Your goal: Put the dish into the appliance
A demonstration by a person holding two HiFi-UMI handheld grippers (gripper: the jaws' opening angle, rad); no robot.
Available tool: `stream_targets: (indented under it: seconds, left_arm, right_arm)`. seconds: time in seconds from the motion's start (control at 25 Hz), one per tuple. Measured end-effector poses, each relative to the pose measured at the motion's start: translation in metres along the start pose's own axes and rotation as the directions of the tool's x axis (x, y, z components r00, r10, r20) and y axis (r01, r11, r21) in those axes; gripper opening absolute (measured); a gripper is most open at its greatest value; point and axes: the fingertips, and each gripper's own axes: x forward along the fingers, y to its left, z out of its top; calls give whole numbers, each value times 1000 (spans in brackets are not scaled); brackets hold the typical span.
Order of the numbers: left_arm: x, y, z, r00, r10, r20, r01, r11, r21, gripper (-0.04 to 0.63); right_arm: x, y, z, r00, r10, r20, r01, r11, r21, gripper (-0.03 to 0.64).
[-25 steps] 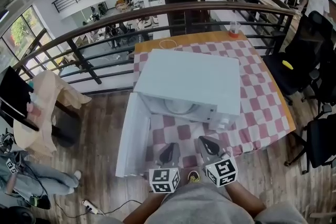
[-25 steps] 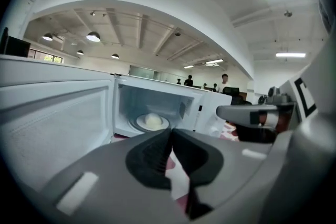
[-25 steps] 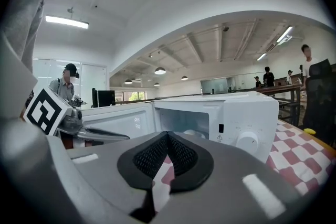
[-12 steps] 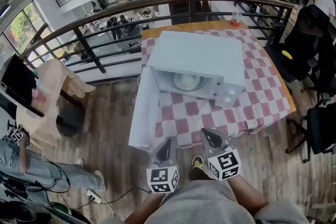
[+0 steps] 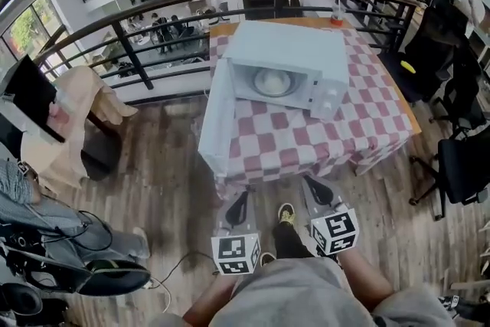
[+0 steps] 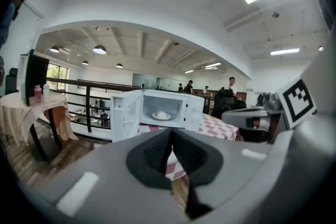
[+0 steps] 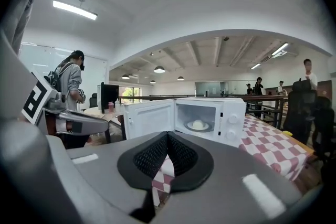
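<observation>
A mezzanine with a wooden plank floor (image 5: 153,188) and a dark railing (image 5: 153,11) holds a table (image 5: 306,142) under a red-and-white checked cloth. On the table stands a white microwave (image 5: 298,50), its door (image 5: 217,119) swung open and the dish (image 5: 272,80) inside. The left gripper (image 5: 242,197) and right gripper (image 5: 311,184) hang over the floor, short of the table, each with jaws pressed together on nothing.

No text, brand or number was legible; only black-and-white square markers showed on the left gripper (image 5: 241,199) and right gripper (image 5: 312,186) cubes, lower centre.
</observation>
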Motion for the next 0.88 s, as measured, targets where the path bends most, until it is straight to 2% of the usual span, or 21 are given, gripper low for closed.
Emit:
stream_targets:
  seconds: [0.4,0.68,0.88]
  left_arm:
    - [-58,-4,-12,1000,17,4,-17,1000,-17,11]
    - [-68,-13,-15,1000,7,12,-7,1000,-26,11]
    - [-66,-21,-19,1000,-1,-2,1,1000,-17,11]
  right_arm:
    - [-64,0,13,999,-48,-1,48,998,-40,0]
    - [-84,-2,4,997,-63,-38,60,996,-58,0]
    - [-89,-9,-4,996,-74,-40,73,997,-26,0]
